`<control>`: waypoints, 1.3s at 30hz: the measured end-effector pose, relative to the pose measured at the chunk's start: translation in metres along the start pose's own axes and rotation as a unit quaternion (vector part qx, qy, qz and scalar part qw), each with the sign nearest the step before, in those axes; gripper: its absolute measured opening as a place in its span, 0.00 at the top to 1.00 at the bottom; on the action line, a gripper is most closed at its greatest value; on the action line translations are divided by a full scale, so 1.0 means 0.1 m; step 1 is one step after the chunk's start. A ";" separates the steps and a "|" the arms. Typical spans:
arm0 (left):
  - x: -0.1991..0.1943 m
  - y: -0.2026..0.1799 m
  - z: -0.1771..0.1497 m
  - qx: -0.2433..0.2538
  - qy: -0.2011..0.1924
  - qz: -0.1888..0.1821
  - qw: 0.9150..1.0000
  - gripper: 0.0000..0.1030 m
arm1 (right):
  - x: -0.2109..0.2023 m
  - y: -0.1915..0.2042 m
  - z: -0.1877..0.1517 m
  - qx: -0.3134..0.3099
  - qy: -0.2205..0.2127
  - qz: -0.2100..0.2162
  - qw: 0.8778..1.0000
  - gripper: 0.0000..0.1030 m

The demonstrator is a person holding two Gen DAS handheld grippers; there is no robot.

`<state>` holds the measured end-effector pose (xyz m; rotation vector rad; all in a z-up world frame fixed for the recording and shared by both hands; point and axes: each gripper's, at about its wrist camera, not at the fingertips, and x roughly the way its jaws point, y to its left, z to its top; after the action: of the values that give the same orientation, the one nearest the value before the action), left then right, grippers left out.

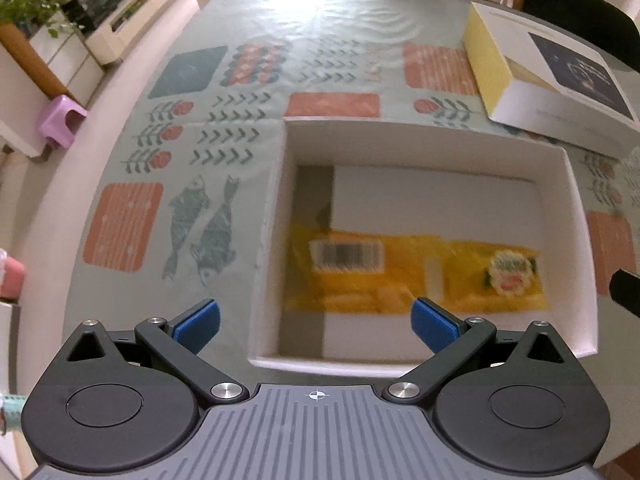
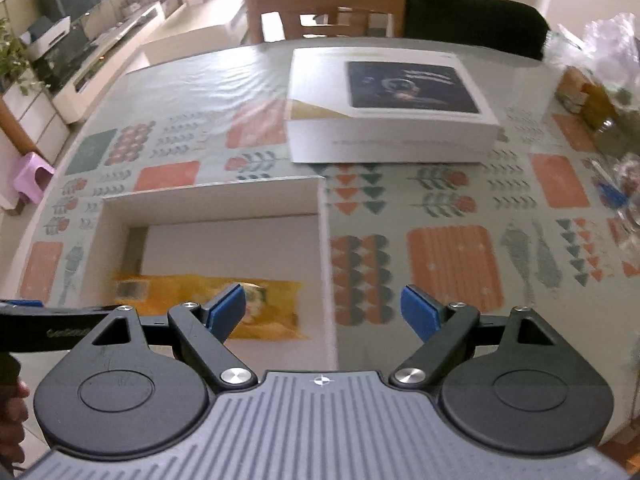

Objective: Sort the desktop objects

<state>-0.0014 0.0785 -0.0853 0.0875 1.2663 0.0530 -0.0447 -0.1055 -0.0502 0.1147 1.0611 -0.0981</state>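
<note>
A yellow packet (image 1: 416, 270) lies flat on the floor of an open white box (image 1: 576, 216), along the box's near wall and running almost from side wall to side wall. It carries a barcode label toward its left end and a round printed emblem toward its right. By its look it is a thin plastic wrapper with loose contents: light, soft and likely slippery, so it would probably sag if taken by one end. A hold across the middle of its short width, or on a crimped end seal, seems the safer choice, with a gentle squeeze in case the contents crush.

The box sits near the front edge of the table (image 1: 256, 16), left of centre, on a patterned cloth. Behind it, toward the far right, lies the box's lid (image 2: 392, 120), printed with a dark picture. Along the table's right edge is a clutter of items (image 2: 600, 120) in clear wrapping.

The left gripper (image 1: 316, 320) hangs over the box's near left corner, jaws spread wide and holding nothing. The right gripper (image 2: 323, 310) hangs over the box's right wall, jaws likewise wide and empty.

Both views are smeared. The packet's printing cannot be read, the dark strip by the box's left wall is unclear, and the right-edge clutter cannot be identified. Whether more sorting is due cannot be told.
</note>
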 end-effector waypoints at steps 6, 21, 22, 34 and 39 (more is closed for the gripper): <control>-0.10 -0.20 -0.17 0.004 0.000 -0.003 1.000 0.00 | -0.02 -0.20 -0.12 0.000 0.009 -0.010 1.000 0.00; -0.16 -0.36 -0.35 -0.007 0.018 0.003 1.000 0.00 | -0.03 -0.52 -0.30 0.001 0.035 -0.020 0.999 0.00; -0.16 -0.37 -0.34 -0.003 0.018 0.002 1.000 0.00 | -0.02 -0.52 -0.30 0.000 0.036 -0.019 0.999 0.00; -0.10 -0.50 -0.07 0.039 0.014 -0.023 0.999 0.00 | 0.08 -0.43 -0.12 0.018 0.043 -0.041 0.998 0.00; -0.09 -0.50 0.11 0.055 0.002 -0.036 0.998 0.00 | 0.11 -0.34 -0.01 0.026 0.041 -0.054 0.997 0.00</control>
<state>0.0063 0.0271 -0.0782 0.1371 1.2753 -0.0796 -0.0450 -0.1394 -0.0622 0.1087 1.1467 -0.2203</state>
